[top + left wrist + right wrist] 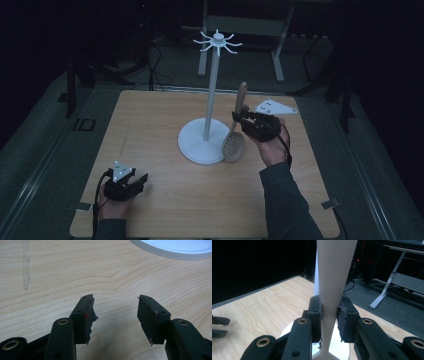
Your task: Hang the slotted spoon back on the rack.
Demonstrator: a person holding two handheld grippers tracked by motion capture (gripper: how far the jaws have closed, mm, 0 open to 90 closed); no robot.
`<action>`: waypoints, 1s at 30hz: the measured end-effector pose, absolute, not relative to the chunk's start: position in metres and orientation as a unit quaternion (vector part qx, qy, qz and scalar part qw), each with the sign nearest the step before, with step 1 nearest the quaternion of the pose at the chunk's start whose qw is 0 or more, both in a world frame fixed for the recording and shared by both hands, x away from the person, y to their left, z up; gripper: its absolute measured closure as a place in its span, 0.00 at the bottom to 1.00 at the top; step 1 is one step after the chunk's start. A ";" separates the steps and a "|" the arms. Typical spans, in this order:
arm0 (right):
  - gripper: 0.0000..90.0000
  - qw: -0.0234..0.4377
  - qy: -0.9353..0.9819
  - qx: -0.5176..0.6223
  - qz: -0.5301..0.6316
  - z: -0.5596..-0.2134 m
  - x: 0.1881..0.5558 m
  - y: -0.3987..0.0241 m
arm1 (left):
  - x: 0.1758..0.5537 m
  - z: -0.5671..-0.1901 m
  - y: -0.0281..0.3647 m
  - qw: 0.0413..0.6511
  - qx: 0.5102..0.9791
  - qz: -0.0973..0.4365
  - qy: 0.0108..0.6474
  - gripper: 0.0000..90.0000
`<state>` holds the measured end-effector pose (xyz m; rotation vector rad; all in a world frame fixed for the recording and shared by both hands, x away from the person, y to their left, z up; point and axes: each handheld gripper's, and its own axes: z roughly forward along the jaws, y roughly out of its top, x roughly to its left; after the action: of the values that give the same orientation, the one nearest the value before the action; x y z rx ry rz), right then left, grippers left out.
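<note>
While your right gripper (239,119) is pinching the spoon (237,131) by its handle, the spoon is hanging nearly upright, handle tip at twelve o'clock and slotted bowl at six, just over the table (150,130). Its bowl is sitting at about four o'clock from the stand (210,100), overlapping the rim of the white base in the high view; whether it is touching that base is hard to say in this dim light. In the right gripper view, both pads (315,315) are pressing on the narrow part of the handle (332,285), which is rising between them and widening upward. Your right hand (272,145) is gripping the tool from the five o'clock side, palm turned up.

You are resting your left gripper (141,181) low near the seven o'clock corner of the table, well apart from the stand and spoon. Its jaws are standing spread with nothing between them, pointing toward two o'clock, and in the left gripper view bare wood (75,272) is lying ahead of them with the stand's base edge (175,250) showing at one o'clock. The stand's pole is rising from its round base to a ring of hooks (218,41) at the top.
</note>
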<state>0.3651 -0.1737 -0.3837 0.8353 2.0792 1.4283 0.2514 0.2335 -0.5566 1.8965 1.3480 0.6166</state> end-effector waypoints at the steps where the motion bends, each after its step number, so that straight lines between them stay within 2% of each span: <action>1: 0.83 0.241 0.759 0.305 0.522 -0.382 0.365 -0.173 | 0.251 -0.557 0.233 0.359 0.735 0.239 0.523 0.52; 30: 0.83 0.249 0.737 0.305 0.549 -0.350 0.370 -0.164 | 0.252 -0.556 0.234 0.361 0.734 0.241 0.523 0.52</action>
<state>0.3697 -0.1643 -0.3500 0.8295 2.0072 1.4964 0.2515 0.2341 -0.5561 1.8908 1.3465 0.6217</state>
